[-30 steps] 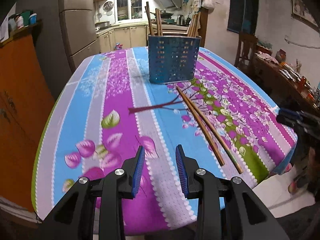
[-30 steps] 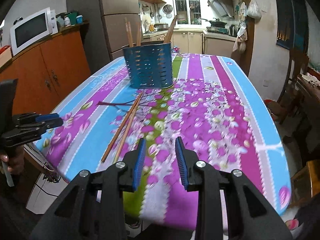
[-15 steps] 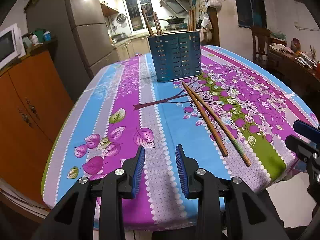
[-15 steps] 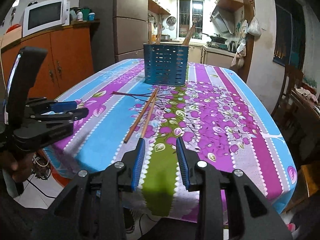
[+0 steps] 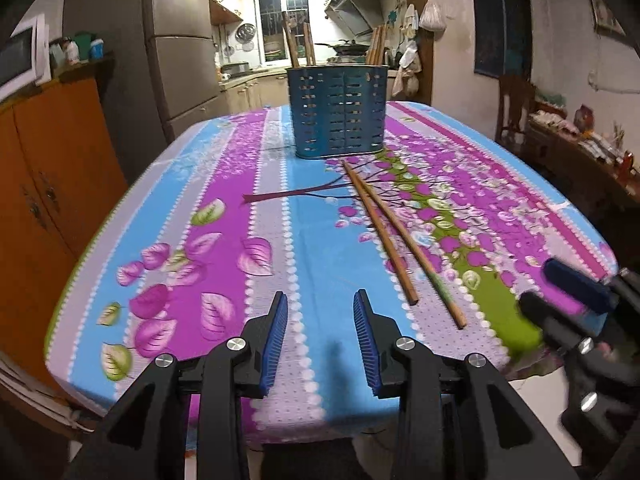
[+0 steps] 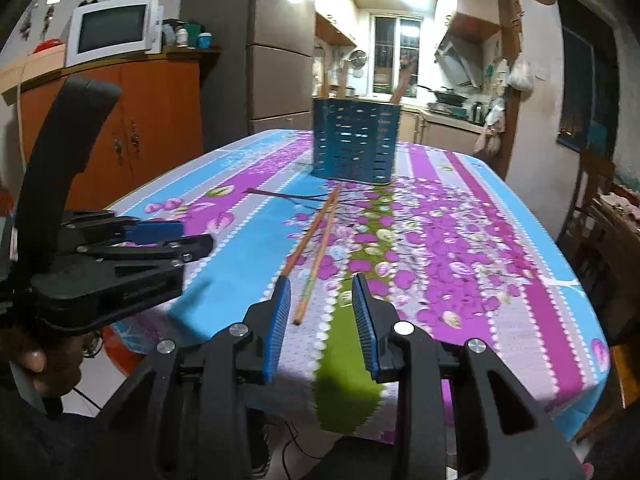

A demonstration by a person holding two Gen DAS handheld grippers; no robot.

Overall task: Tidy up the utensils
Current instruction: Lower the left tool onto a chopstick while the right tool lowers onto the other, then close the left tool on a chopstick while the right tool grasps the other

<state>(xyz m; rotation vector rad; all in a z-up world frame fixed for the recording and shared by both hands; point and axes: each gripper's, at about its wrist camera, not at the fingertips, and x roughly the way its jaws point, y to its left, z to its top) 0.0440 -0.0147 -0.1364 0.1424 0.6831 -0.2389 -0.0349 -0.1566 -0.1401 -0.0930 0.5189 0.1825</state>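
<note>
Left gripper (image 5: 320, 338), black w/ blue ribbed pads, jaws apart, nothing between them, over near edge of the floral purple-blue tablecloth (image 5: 224, 216). Two long wooden chopsticks (image 5: 394, 240) lie side by side on cloth, running from near edge toward the blue perforated metal utensil holder (image 5: 339, 112) mid-table, more sticks standing inside. Right gripper (image 6: 322, 322) gaping too, empty, chopstick ends just ahead of its tips.
</note>
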